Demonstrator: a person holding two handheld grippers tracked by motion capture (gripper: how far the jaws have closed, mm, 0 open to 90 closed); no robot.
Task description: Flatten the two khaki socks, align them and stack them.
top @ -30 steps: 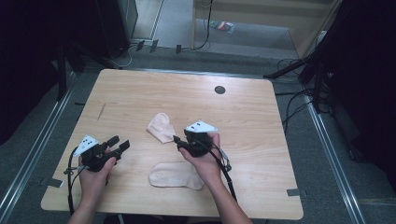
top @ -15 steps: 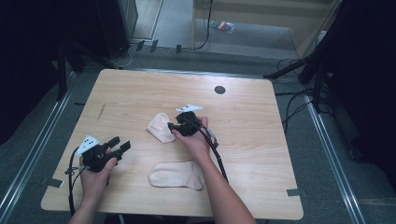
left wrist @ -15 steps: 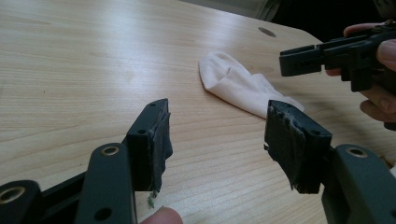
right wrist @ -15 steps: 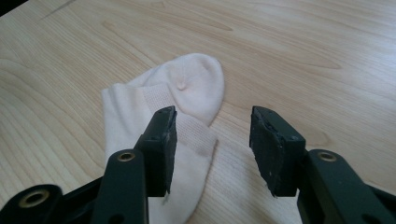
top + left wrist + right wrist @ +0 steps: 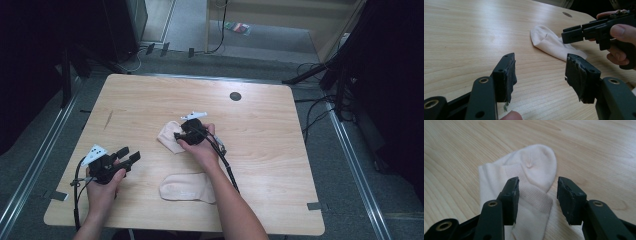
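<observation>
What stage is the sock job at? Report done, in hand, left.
Done: nothing looks gathered; the flat cream sock lies alone near the table's front edge. In hand: the right gripper is open over the crumpled cream sock, not gripping. Left: the left gripper waits open.

The right gripper (image 5: 178,136) now sits over the folded sock (image 5: 167,137), having moved up from beside the flat sock (image 5: 186,187). Its jaws stand apart above the fabric.
</observation>
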